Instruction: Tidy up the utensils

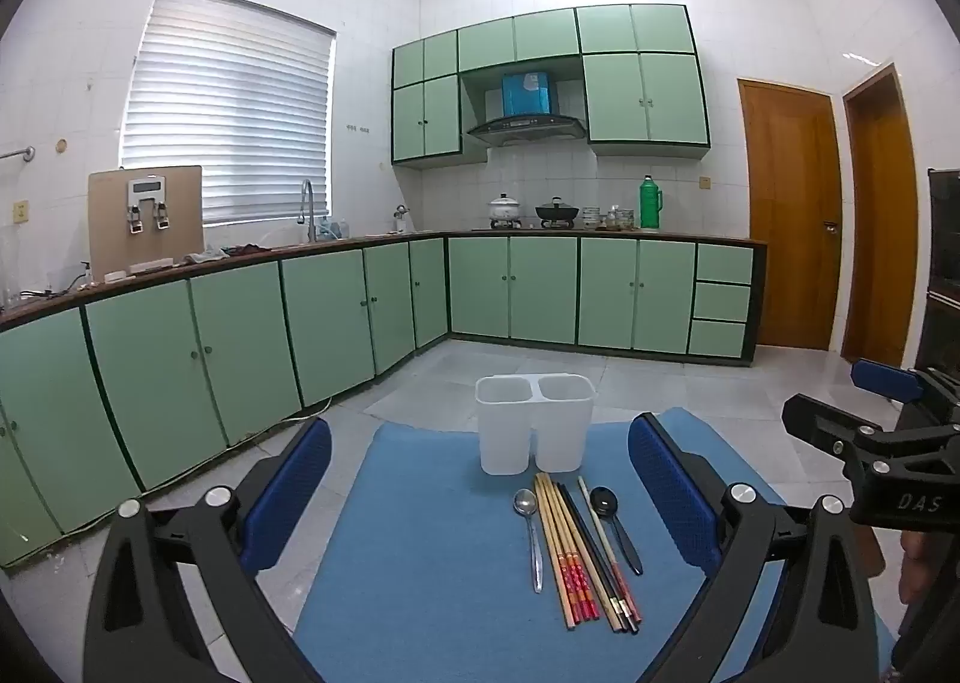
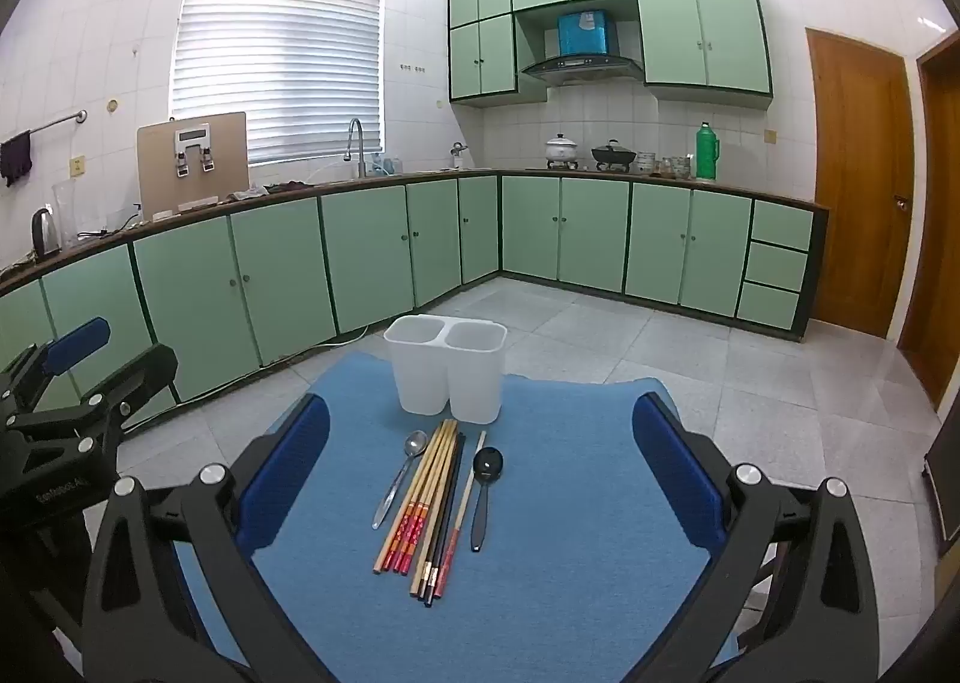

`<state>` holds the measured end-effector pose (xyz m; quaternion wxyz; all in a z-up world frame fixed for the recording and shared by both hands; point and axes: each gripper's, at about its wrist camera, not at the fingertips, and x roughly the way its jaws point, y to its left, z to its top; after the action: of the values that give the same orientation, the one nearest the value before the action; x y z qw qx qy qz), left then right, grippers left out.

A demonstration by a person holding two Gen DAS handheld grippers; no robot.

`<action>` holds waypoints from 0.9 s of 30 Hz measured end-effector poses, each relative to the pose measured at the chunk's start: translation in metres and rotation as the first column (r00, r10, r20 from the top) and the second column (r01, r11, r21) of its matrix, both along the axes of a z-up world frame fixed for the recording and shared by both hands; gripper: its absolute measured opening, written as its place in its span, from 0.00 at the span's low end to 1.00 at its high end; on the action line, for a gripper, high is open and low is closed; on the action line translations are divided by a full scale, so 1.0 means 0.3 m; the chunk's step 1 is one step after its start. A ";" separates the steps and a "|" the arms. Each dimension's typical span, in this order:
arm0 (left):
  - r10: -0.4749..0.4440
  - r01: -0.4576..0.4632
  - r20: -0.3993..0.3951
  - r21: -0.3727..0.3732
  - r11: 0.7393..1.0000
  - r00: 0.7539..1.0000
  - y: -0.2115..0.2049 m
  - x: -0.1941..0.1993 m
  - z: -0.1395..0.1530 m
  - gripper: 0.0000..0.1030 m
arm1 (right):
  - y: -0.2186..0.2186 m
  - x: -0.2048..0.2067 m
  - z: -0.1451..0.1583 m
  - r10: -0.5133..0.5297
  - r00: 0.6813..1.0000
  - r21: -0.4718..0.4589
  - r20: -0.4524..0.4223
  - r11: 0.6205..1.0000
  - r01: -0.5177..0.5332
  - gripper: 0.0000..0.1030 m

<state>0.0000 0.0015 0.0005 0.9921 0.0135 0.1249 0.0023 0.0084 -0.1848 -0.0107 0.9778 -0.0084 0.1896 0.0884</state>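
While both sets of tongs hang apart and empty, the left gripper (image 1: pixel 480 497) and right gripper (image 2: pixel 480 479) frame the blue mat (image 2: pixel 570 533), presumably to choose a first pick. Chopsticks (image 2: pixel 429 494), a steel spoon (image 2: pixel 399 476) and a black spoon (image 2: pixel 483 488) lie mid-mat, handles pointing back toward the grippers; the empty white holder (image 2: pixel 444 371) stands at the mat's far edge.

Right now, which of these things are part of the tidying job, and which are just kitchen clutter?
For the job:
metal spoon
black spoon
chopsticks
white two-compartment holder
blue mat

Just there:
green thermos
kettle
pots
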 end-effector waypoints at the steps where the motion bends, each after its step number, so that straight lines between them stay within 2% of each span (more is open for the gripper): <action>1: 0.002 -0.002 0.001 0.001 1.000 1.000 0.001 0.000 0.001 0.94 | 0.001 0.000 0.000 0.000 1.000 -0.003 -0.001 1.000 0.000 0.95; 27: 0.012 -0.012 -0.001 0.007 1.000 1.000 -0.019 0.003 -0.010 0.94 | 0.000 0.001 -0.002 -0.001 1.000 0.000 0.000 1.000 0.001 0.95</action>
<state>0.0010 -0.0040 -0.0027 0.9919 0.0160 0.1257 0.0085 0.0088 -0.1847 -0.0112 0.9779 -0.0085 0.1897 0.0880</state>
